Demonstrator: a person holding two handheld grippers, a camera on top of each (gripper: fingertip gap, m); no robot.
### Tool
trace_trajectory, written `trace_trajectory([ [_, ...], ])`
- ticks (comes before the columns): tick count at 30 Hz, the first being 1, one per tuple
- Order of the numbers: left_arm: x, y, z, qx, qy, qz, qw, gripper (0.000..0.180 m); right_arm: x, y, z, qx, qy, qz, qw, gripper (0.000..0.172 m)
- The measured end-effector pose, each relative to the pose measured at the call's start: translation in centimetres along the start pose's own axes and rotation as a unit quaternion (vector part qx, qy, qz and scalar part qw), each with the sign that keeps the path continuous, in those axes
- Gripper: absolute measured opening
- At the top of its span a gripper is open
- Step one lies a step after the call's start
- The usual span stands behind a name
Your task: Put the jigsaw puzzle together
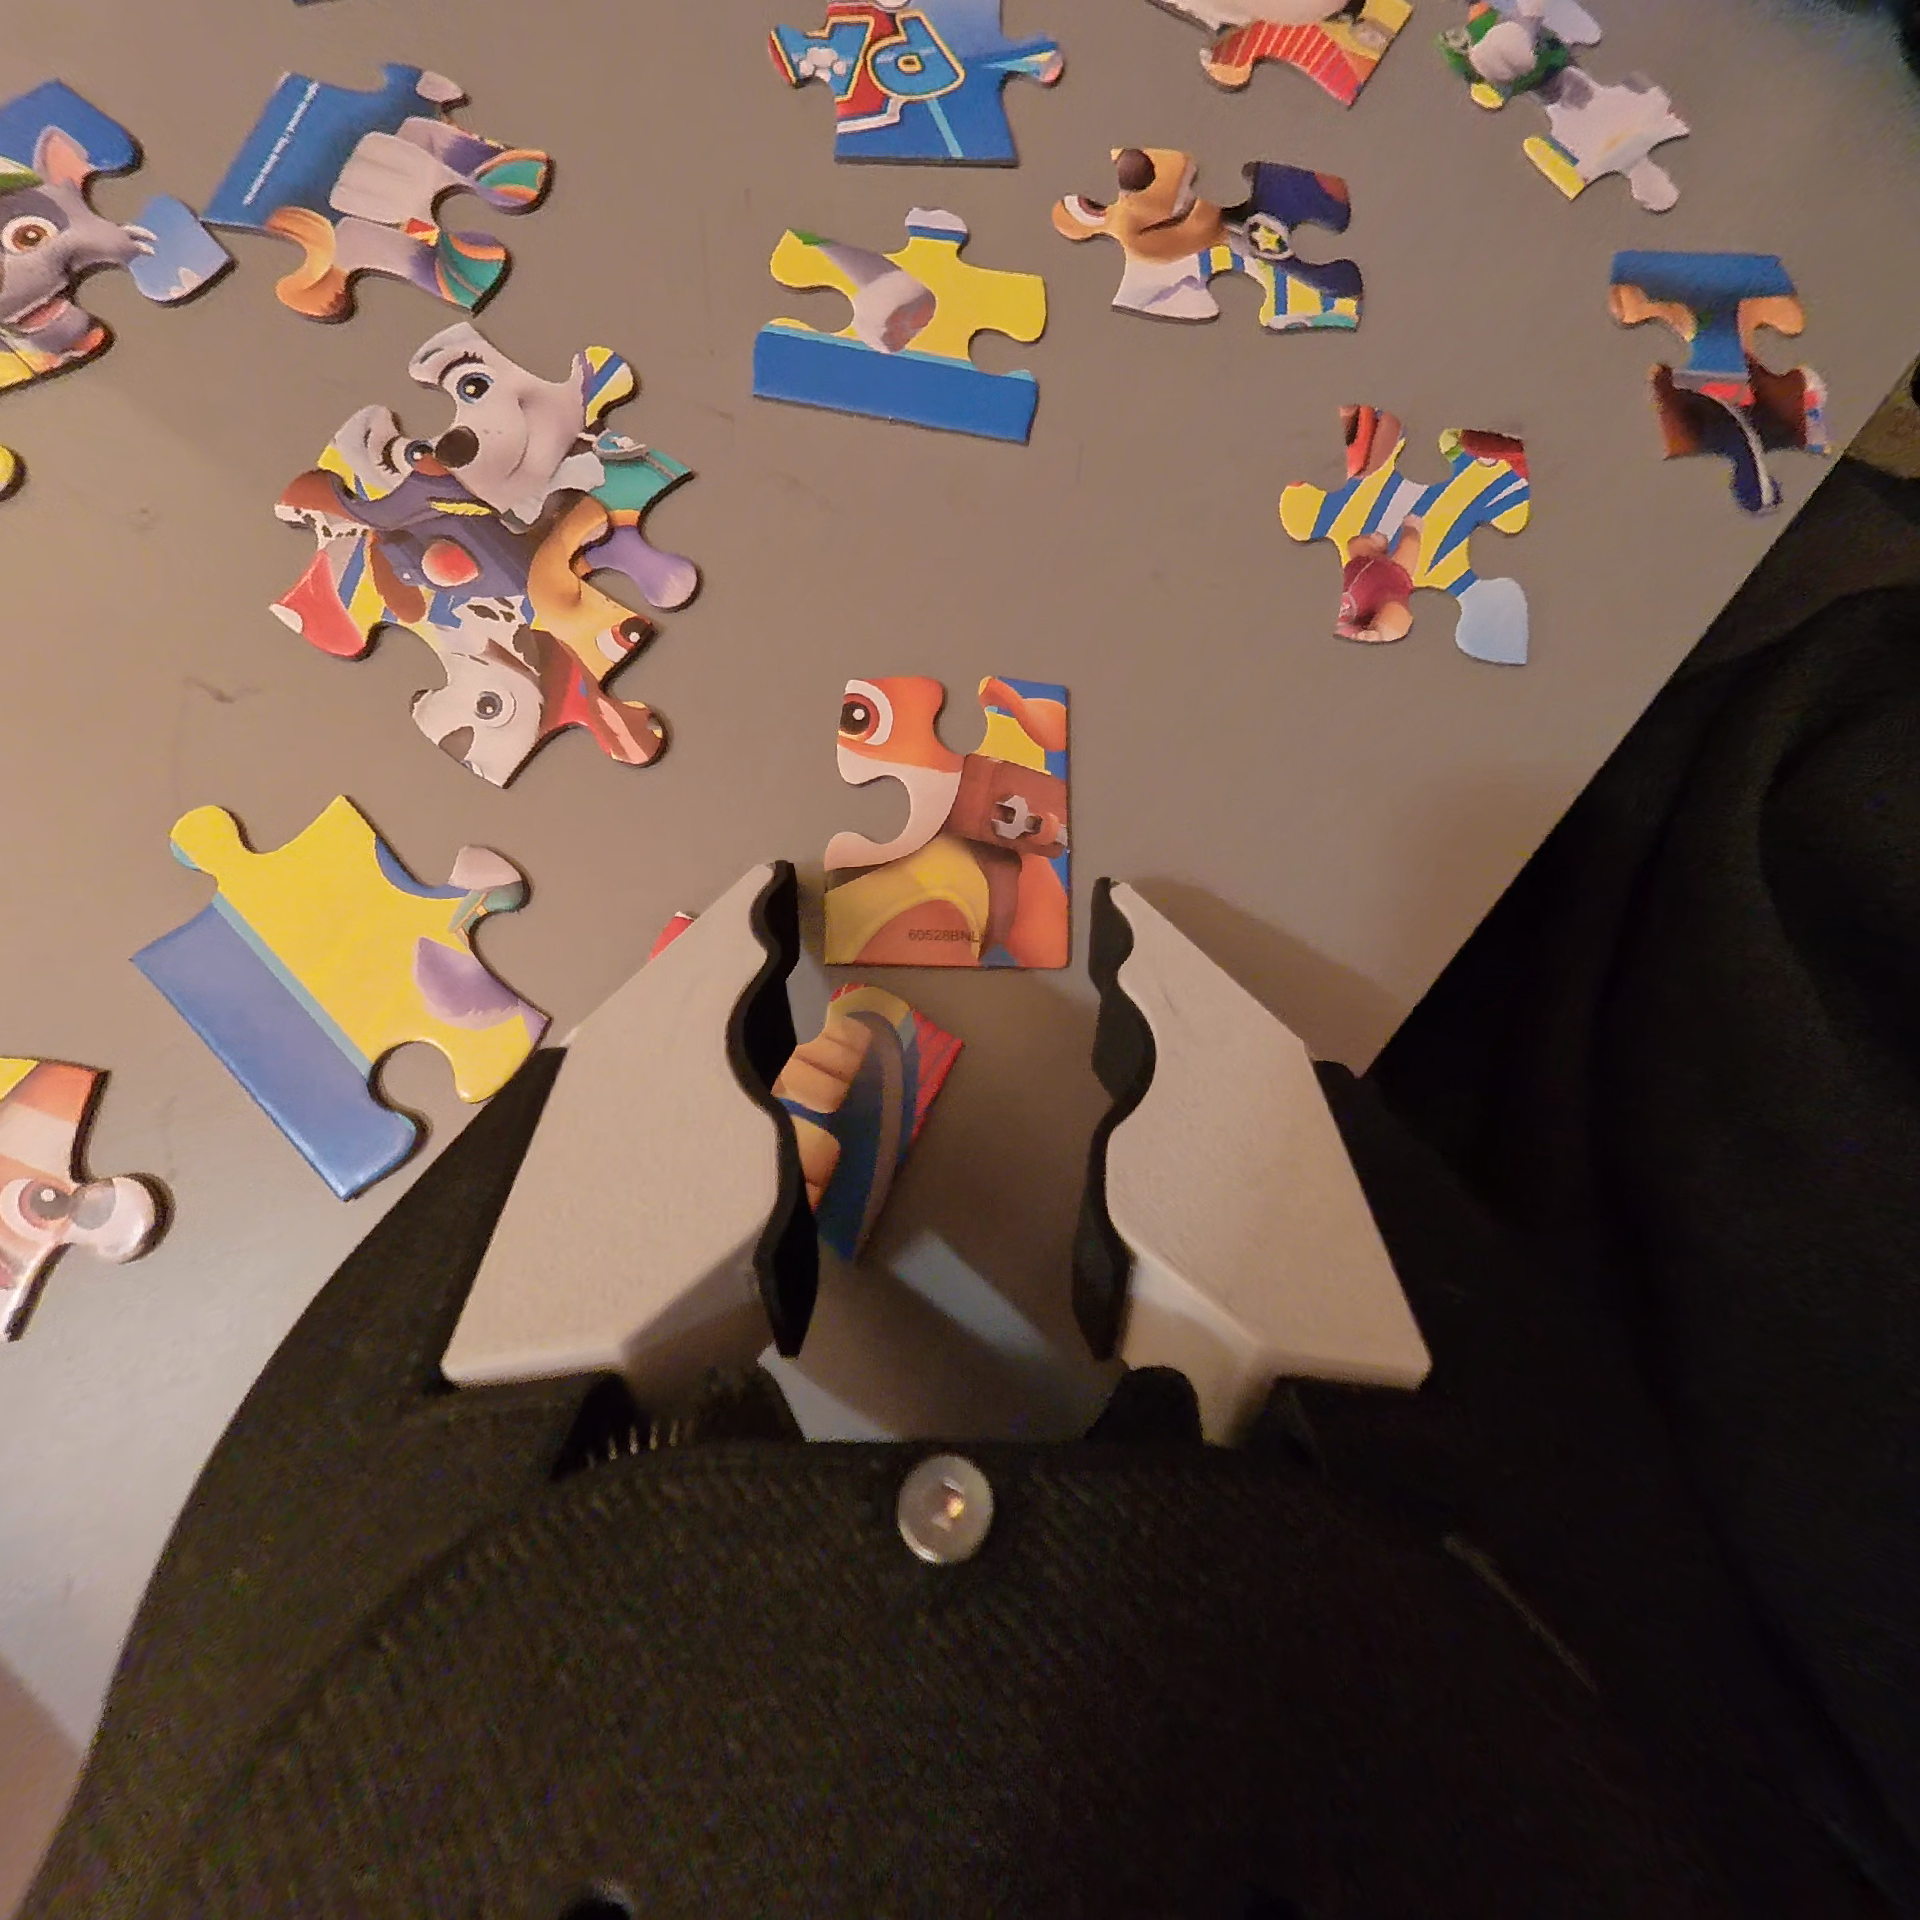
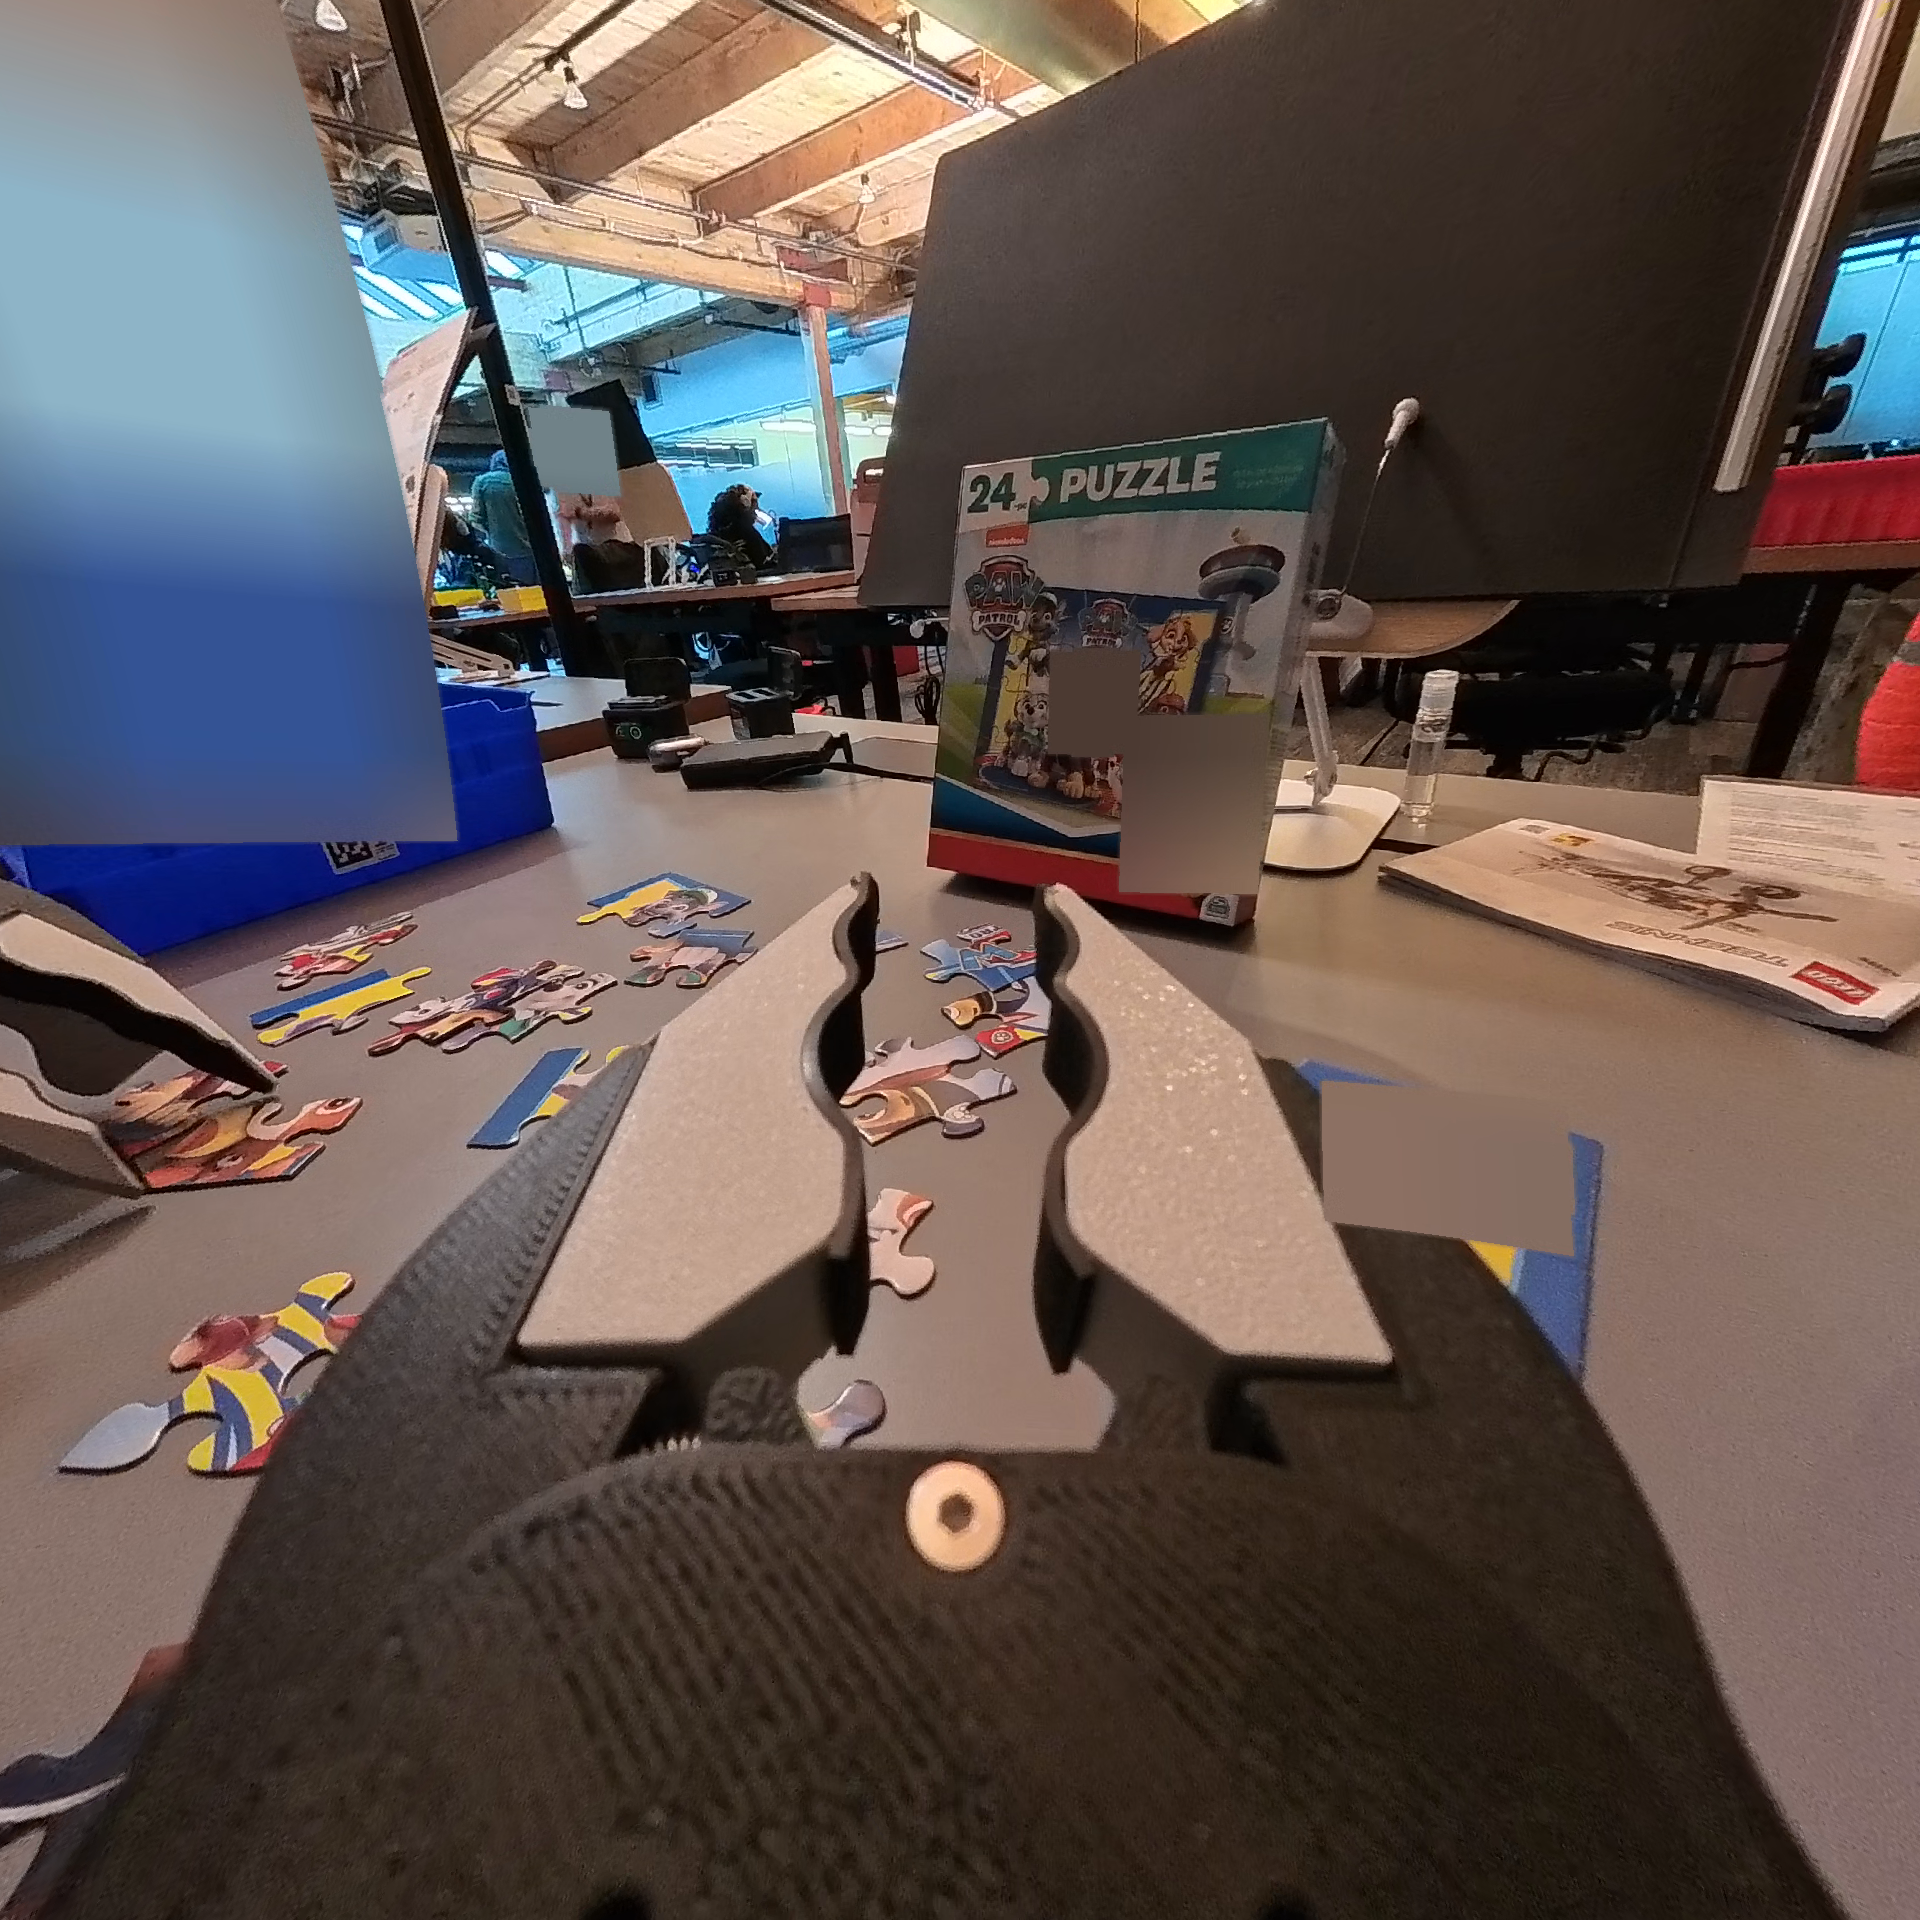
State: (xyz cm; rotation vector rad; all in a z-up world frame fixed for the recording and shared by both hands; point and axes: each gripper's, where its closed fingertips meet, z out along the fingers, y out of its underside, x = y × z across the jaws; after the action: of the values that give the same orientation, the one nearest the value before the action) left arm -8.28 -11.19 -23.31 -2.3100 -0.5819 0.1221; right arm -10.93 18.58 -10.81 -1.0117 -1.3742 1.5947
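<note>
My left gripper is open and low over the grey table. A corner puzzle piece with an orange dog lies flat on the table just ahead of the fingertips, with a gap to each pad. A second piece lies partly under the left finger. In the right wrist view the left gripper shows at the left edge, its tip over the orange dog piece. My right gripper is open with nothing between its pads; loose pieces lie on the table below it.
Several loose puzzle pieces are scattered over the table, such as a yellow and blue edge piece. A puzzle box stands upright behind them. A blue bin is at the left, a booklet at the right. The table edge runs diagonally at the right. The left gripper's tips are roughly 35 centimetres from the right gripper's.
</note>
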Motion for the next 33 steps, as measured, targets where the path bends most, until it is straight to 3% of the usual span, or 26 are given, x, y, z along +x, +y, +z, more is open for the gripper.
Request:
trace_trajectory([
  [33,0.13,-0.19,0.58,-0.003,-0.013,0.021,1.000,0.046,0.05,0.08,0.01,-0.002,0.005,-0.006,1.000,0.029],
])
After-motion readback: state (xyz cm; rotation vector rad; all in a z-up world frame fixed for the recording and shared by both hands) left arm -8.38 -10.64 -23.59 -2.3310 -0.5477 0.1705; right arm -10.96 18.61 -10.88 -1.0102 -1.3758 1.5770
